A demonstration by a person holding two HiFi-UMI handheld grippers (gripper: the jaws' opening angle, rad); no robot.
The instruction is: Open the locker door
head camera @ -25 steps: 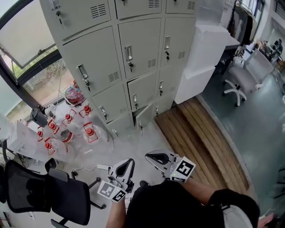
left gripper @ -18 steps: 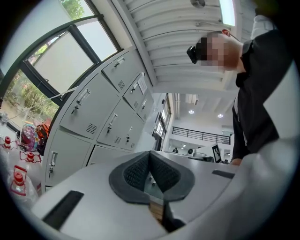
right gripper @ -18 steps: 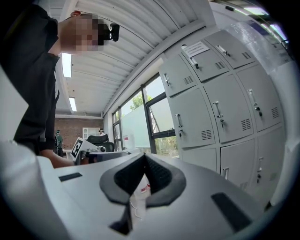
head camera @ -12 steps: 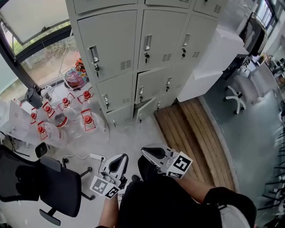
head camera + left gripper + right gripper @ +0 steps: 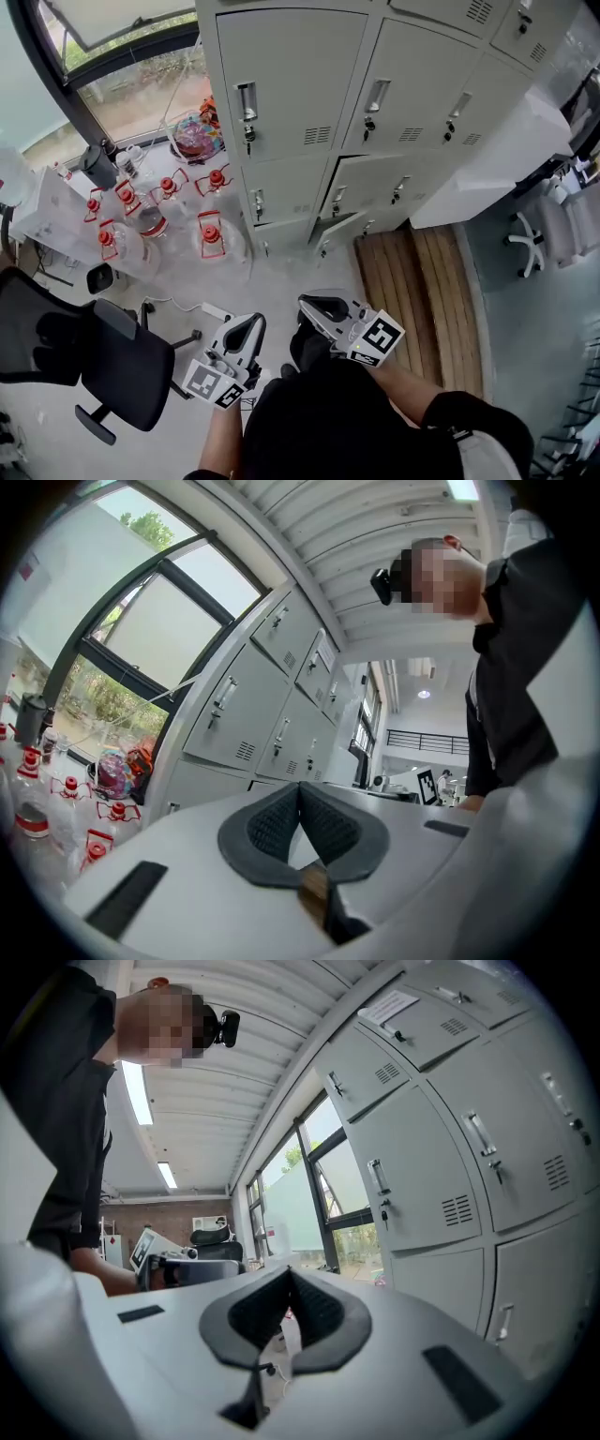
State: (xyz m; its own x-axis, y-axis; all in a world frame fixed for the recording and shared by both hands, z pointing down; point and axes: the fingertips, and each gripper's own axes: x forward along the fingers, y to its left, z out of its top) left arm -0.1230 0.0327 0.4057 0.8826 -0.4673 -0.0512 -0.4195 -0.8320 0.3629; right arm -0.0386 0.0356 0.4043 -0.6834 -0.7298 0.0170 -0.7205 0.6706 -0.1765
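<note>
Subject: locker door (image 5: pixel 339 228), bottom row, middle column of the grey locker bank (image 5: pixel 291 84), at floor level. It stands slightly ajar, with its handle edge swung out of the frame. The long axis is upright, and the face points out into the room towards the person. The other doors visible sit flush, each with a vertical handle near its left edge.

The door lies at 12 o'clock from both grippers and well apart from them. Neither gripper touches the lockers.

Left gripper (image 5: pixel 251 322): jaws together, pads meeting, nothing between them. It is held low in front of the person and aims towards the lockers.

Right gripper (image 5: pixel 307 304): jaws also together and empty. It sits just beside the left one, at its 3 o'clock.

Surroundings: glass jars with red lids (image 5: pixel 211 239) on the floor at 10 o'clock, beside the locker bank and under the window (image 5: pixel 131 89). A black office chair (image 5: pixel 112 366) stands at 8 o'clock. Slatted wooden boards (image 5: pixel 417 281) lie at 2 o'clock.
</note>
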